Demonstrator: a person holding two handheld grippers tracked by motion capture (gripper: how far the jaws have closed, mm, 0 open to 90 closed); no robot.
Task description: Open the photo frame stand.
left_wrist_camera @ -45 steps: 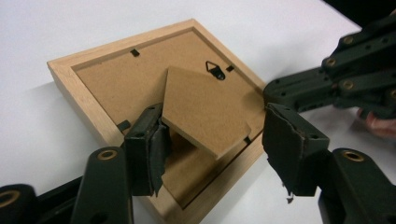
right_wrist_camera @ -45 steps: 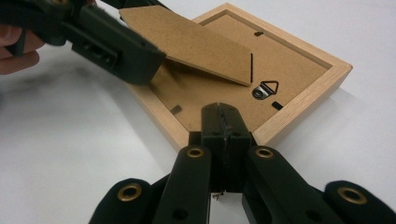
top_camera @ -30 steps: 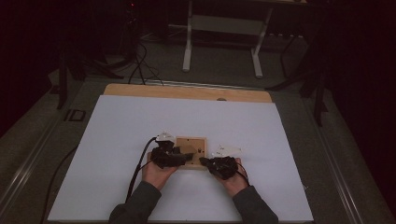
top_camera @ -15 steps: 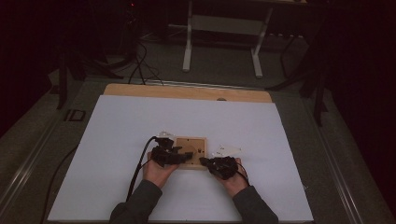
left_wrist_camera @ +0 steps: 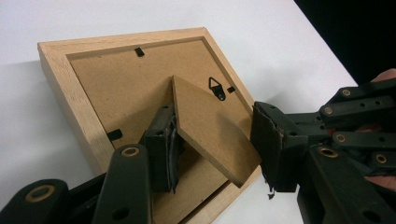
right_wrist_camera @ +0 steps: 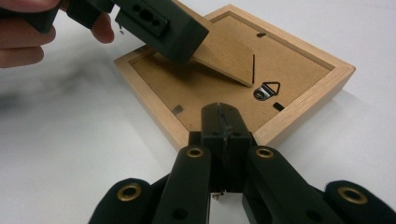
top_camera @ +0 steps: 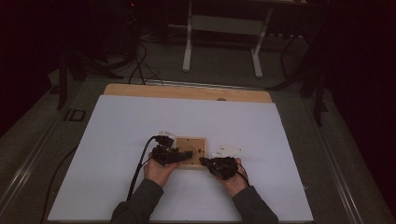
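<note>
On the worktop | left claw wide around frame stand | right claw closed, empty | pull hard: stand may snap

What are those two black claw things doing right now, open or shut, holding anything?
Left gripper: open, jaws either side of the frame's fold-out stand, not clamped on it.
Right gripper: shut, empty, tips at the edge of the picture frame.
</note>
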